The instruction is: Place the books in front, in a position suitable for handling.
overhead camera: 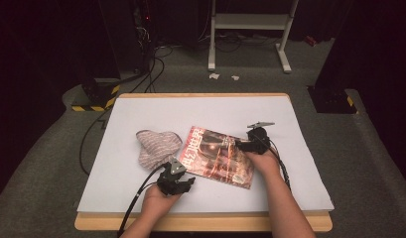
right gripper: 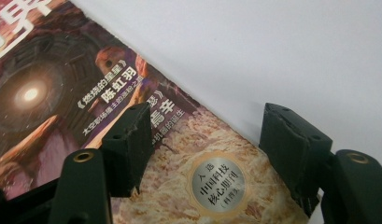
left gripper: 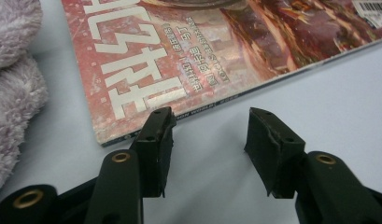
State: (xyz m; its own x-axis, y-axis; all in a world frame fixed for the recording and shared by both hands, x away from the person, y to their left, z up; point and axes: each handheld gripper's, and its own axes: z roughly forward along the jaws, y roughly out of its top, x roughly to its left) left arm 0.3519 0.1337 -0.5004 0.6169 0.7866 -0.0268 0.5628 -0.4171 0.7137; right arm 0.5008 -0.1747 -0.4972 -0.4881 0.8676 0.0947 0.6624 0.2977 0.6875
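Observation:
A magazine [overhead camera: 220,156] with a red and brown cover lies flat on the white table top [overhead camera: 141,114]. My left gripper [overhead camera: 189,183] stands at its near left corner, jaws open with bare table between them; one jaw rests at the cover's edge [left gripper: 132,100]. My right gripper [overhead camera: 238,145] hovers over the magazine's right edge, jaws open, straddling that edge [right gripper: 216,154] with nothing pinched. A round silver sticker [right gripper: 218,186] shows between its jaws.
A crumpled grey fleecy cloth [overhead camera: 156,145] lies just left of the magazine, close to my left gripper; it also borders the left gripper view [left gripper: 13,88]. Cables run over the floor at the left. A white metal frame [overhead camera: 250,29] stands beyond the table.

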